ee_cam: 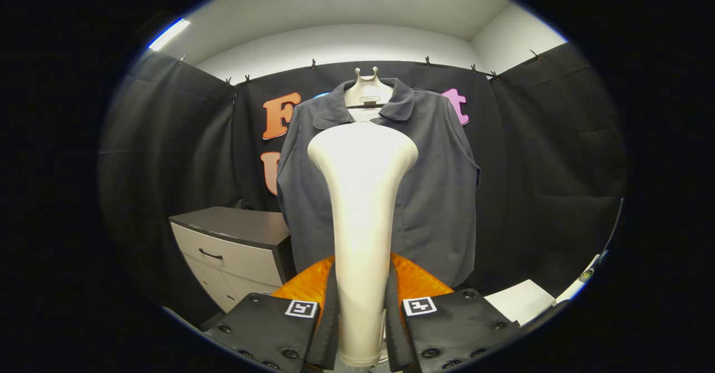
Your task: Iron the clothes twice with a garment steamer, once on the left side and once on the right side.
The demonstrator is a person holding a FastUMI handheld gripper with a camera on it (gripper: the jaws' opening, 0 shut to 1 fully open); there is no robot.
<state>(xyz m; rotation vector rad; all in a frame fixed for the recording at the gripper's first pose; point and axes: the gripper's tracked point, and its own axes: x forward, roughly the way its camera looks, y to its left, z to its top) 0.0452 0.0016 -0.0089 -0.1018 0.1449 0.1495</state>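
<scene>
Clamped in my tongs [362, 328], the steamer [363, 205] stands upright before the shirt [435, 194] hanging beyond. I judge no pass begun; next I must press its head onto one side.

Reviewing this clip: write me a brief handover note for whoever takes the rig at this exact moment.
Gripper: shut on the garment steamer, both fingers clamping its handle, head pointing up.
Shirt: dark, collared, on a hanger against the booth wall, straight beyond the steamer head.
Drawer cabinet: stands beside the shirt.
Done: steamer picked up and aimed at the shirt's middle.
Left: whether either pass is done cannot be told; plan both passes.
</scene>
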